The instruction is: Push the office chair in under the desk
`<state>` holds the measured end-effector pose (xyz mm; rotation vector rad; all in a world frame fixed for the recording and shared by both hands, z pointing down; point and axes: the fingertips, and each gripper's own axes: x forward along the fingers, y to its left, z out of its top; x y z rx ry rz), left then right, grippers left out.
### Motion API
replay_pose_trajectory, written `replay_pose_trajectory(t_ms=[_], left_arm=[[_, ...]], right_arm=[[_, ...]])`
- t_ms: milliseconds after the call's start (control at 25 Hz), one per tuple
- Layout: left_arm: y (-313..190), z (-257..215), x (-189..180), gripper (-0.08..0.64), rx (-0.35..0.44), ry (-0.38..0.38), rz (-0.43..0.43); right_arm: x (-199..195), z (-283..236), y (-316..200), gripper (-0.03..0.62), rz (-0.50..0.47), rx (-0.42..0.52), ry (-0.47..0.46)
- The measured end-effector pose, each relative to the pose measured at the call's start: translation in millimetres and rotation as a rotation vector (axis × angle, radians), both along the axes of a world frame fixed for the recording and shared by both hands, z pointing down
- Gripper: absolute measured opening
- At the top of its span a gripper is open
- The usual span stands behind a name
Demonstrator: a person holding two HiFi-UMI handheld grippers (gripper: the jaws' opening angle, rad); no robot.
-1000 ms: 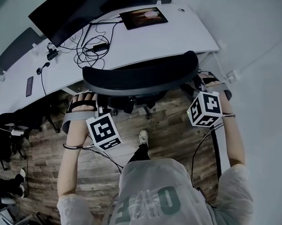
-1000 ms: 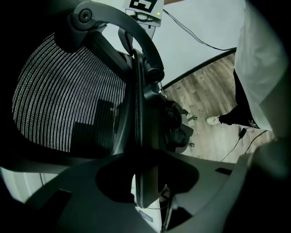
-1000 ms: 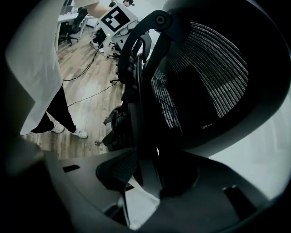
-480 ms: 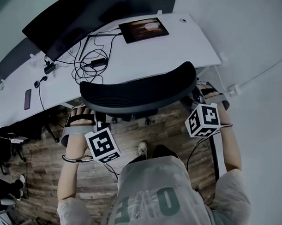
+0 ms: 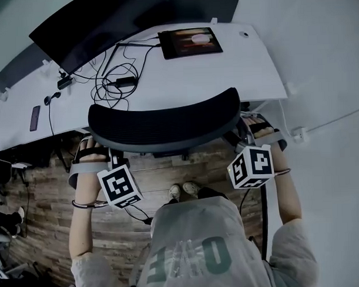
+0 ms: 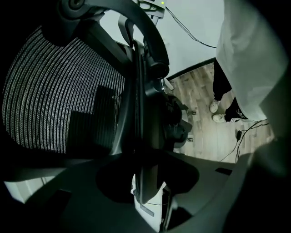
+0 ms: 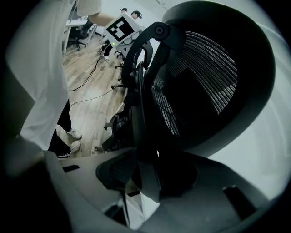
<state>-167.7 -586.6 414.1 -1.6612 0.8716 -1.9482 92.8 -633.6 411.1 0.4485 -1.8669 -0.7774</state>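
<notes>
The black mesh office chair's backrest [image 5: 164, 120] stands right at the front edge of the white desk [image 5: 253, 61], with its seat hidden beneath. My left gripper [image 5: 109, 159] is at the backrest's left edge, and my right gripper [image 5: 242, 132] is at its right edge. In the left gripper view, the backrest frame [image 6: 138, 104] runs straight into the left gripper [image 6: 145, 182], whose jaws are closed on it. The right gripper view shows the same: the frame edge [image 7: 141, 109] sits clamped in the right gripper [image 7: 146, 178].
On the desk are a dark monitor [image 5: 105, 25], a tablet [image 5: 190, 42], tangled cables [image 5: 115, 71] and a phone [image 5: 35, 117]. A white wall with a socket [image 5: 297, 133] closes the right side. The person's feet [image 5: 184, 190] stand on the wood floor behind the chair.
The chair has rolled forward towards the desk, and its backrest now reaches the desk edge. Both grippers went forward with it, and the person stepped after them.
</notes>
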Motion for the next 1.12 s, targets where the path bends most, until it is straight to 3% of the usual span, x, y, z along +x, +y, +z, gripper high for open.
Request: replay_pose_trajectory(t_ms=[360,1120], left_arm=[[-26,1,-9,0.158,0.008,-0.017,-0.048],[-39,2,-17,0.156,0.006,-0.019,-0.035]], right_arm=[[-8,0,-25,0.152,-0.035,0.000,-0.014],[-15,0,-36,0.152,-0.026,-0.008,-0.040]])
